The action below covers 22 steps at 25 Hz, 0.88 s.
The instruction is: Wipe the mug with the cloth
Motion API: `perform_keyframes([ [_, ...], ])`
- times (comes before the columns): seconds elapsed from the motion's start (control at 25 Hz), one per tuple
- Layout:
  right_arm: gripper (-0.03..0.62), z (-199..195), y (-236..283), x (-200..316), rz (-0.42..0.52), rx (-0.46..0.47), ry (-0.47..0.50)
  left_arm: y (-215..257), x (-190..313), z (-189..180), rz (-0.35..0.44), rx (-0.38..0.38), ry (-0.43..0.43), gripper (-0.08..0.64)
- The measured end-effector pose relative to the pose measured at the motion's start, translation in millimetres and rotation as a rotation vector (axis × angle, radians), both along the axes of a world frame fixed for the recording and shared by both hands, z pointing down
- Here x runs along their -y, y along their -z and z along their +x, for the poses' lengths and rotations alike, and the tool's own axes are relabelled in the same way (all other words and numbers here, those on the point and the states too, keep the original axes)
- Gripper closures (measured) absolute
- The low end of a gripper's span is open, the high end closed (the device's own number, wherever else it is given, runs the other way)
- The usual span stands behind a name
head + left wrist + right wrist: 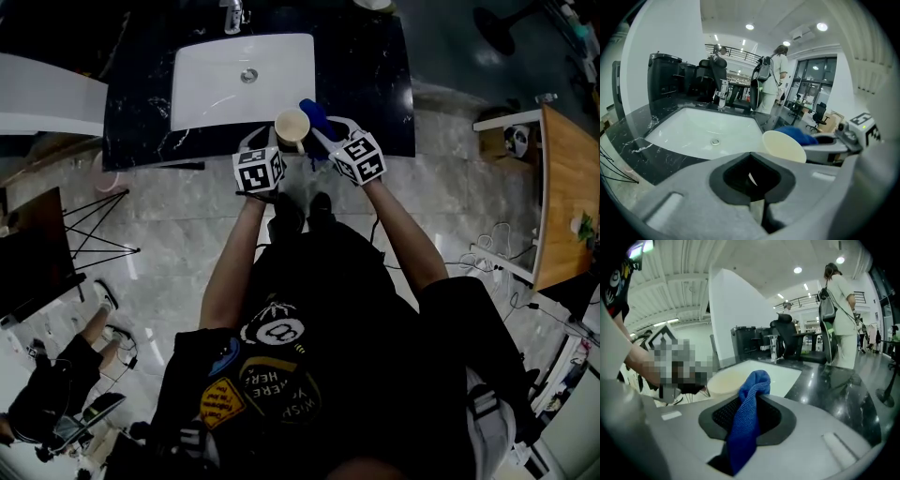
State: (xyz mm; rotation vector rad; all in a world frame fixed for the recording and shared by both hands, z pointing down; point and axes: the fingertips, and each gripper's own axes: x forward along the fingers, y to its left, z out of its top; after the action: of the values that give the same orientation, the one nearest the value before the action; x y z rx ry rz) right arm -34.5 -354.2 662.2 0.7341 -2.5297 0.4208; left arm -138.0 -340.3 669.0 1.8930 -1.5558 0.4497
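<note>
1. Table (pixel 141 131): dark marbled top, upper part of the head view.
2. Sink (pixel 216 94): white basin set in the table, upper centre.
3. Left claw (pixel 275 147): closed. A pale sliver shows between its jaws, judged to be part of the mug, probably the handle.
4. Right claw (pixel 325 133): clamped on the cloth, which sticks up past the jaw tips.
5. Mug (pixel 292 127): cream, held off the table over the sink's near edge at frame centre. Its mouth is visible from above, so its long axis is judged roughly upright.
6. Cloth (pixel 315 114): blue, just right of the mug's rim; contact cannot be told.

The right claw is the nearer wiper, and the mug lies just to its left.
</note>
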Motion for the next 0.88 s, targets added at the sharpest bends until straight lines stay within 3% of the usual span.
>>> perform_keyframes([
  [0.16,0.505,4.6,76.6,13.8,0.084,0.195,-0.06,-0.2,-0.6,-2.0,0.0,-0.006,-0.002,0.555],
  [0.24,0.506,11.0,90.8,17.8,0.088,0.238,-0.091,-0.1,0.1,-2.9,-0.001,-0.014,-0.005,0.555],
  [0.48,0.506,-3.9,-5.9,-23.5,-0.105,0.1,-0.051,-5.5,-1.0,-2.6,-0.02,-0.022,0.016,0.555],
  [0.56,0.506,-5.8,-25.3,-36.3,-0.127,0.053,-0.014,-9.1,-3.0,-3.1,-0.032,-0.027,0.022,0.555],
  [0.68,0.506,-4.5,-17.4,-34.0,-0.09,0.022,0.013,-11.9,-4.8,-3.0,-0.037,-0.019,0.007,0.555],
  [0.88,0.506,-0.1,75.5,7.0,0.085,0.175,-0.057,-8.8,-3.4,-2.2,-0.027,-0.016,-0.004,0.555],
])
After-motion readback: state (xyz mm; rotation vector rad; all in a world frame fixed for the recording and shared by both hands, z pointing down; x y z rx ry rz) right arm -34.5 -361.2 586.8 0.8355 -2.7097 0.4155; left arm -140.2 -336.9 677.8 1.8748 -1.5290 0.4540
